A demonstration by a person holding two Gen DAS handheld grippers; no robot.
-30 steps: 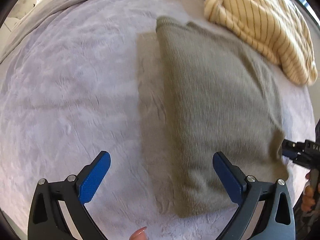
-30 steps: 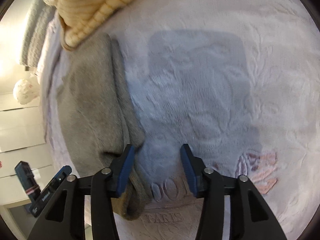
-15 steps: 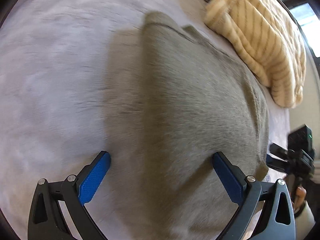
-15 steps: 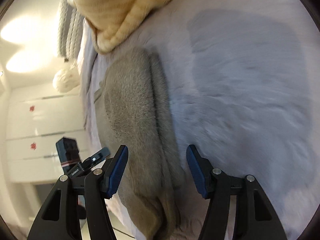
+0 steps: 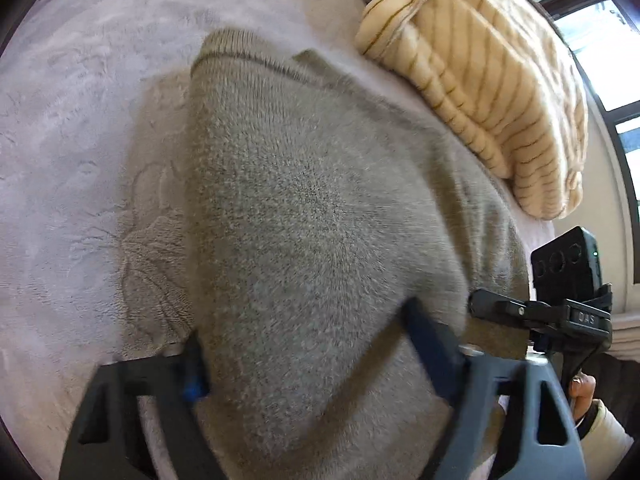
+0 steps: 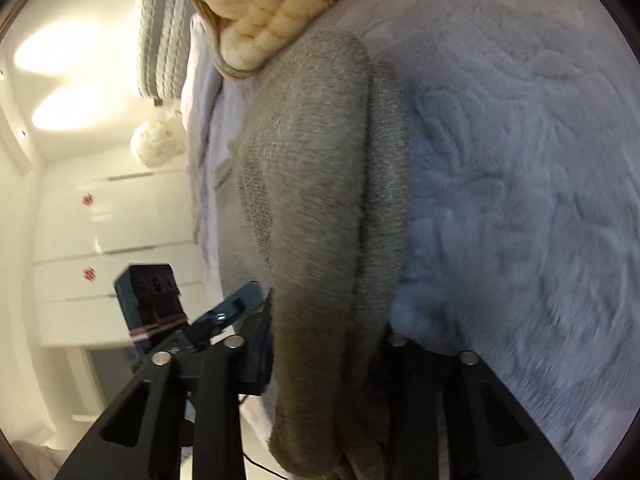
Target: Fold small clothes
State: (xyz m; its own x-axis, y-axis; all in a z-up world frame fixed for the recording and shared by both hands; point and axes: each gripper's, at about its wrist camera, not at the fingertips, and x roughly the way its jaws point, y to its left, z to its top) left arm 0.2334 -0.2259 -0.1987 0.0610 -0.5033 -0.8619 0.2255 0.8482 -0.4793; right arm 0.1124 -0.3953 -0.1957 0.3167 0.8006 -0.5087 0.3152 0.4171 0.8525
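Both claws lower, closing, pads sweater-hidden [image 5: 320, 220]

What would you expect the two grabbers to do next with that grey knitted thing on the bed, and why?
Probably finish closing, then lift the near edge towards the far end. Both the left gripper and the right gripper have the grey sweater bunched between their closing jaws, and it lies lengthwise on the blanket, narrowed but not yet folded across.
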